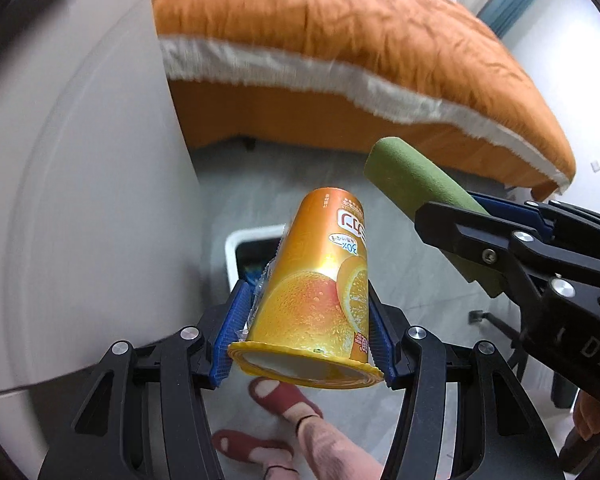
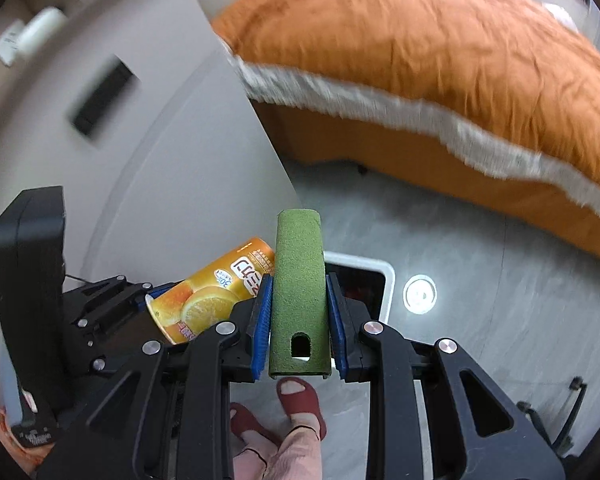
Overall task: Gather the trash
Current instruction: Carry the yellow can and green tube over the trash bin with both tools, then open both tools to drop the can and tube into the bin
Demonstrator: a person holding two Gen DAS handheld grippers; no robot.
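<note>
1. Hanging over open grey floor [image 2: 480, 280], with a white cabinet side [image 1: 100, 200] close on the left and the orange bed [image 1: 360, 40] across the far edge.
2. Sitting below and just ahead of both grippers: one white-rimmed bin [image 2: 384, 280], mouth open and dark.
3. Counting two pieces of trash: one orange juice cup [image 1: 320, 280] and one green foam piece [image 2: 298, 292].
4. Clamping the cup upside down between the blue pads of the left gripper [image 1: 306, 328], rim nearest the camera.
5. Squeezing the foam piece upright in the right gripper [image 2: 298, 320], jaws pressed tight on its sides.
6. Crowding each other: the two grippers close side by side, cup just beside foam.
7. Standing underneath: two feet in red slippers [image 2: 300, 400], near the bin.
8. Glinting beside the bin: one round floor fitting [image 2: 420, 294].
</note>
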